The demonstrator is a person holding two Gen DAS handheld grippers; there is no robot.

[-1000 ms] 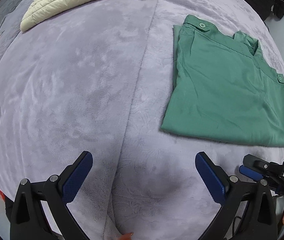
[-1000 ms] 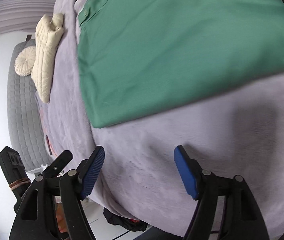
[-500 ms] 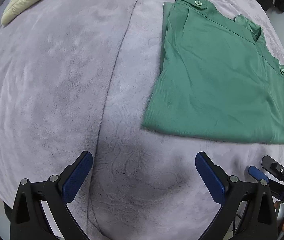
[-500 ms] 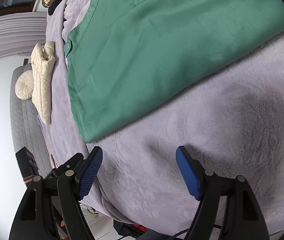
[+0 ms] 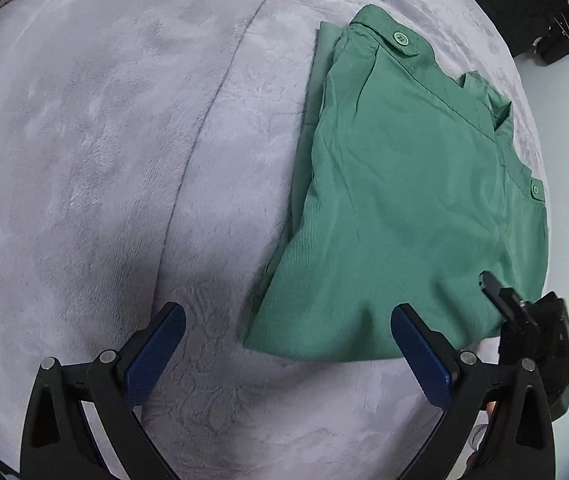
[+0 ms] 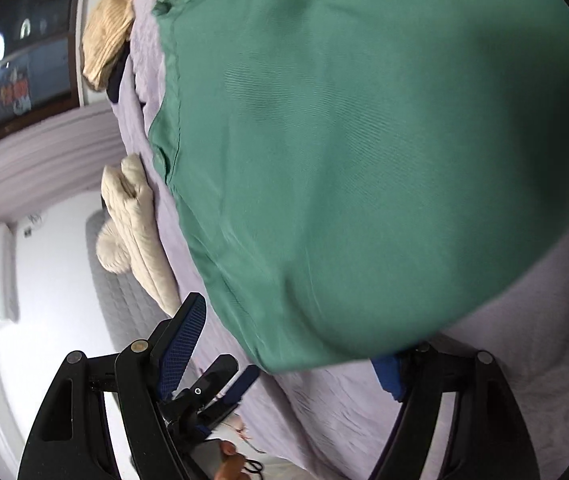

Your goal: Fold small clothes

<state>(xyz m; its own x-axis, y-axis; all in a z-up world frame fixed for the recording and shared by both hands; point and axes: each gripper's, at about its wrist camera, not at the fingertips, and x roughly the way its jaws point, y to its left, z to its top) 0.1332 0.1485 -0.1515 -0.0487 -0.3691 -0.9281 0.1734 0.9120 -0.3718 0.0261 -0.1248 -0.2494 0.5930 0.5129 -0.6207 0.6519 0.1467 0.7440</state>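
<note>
A folded green garment (image 5: pixel 412 208) with buttoned tabs lies flat on the grey plush bed cover (image 5: pixel 104 140). My left gripper (image 5: pixel 288 354) is open, its blue pads astride the garment's near left corner, just above the cover. My right gripper (image 6: pixel 284 344) is open at the garment's near edge; the green garment (image 6: pixel 364 140) fills most of the right wrist view and its hem covers the tip of the right pad. In the left wrist view the right gripper (image 5: pixel 524 320) shows as a black finger at the garment's near right corner.
A cream quilted jacket (image 6: pixel 140 232) lies further along the bed, with a tan knit item (image 6: pixel 108 28) beyond it. Dark clothing (image 5: pixel 540 12) lies off the bed at the far right. A grey quilted surface (image 6: pixel 124 300) sits beyond the bed edge.
Both grippers have moved forward to the garment's near edge. The left now straddles its near left corner; the right has reached the hem, which now overlaps one pad.
</note>
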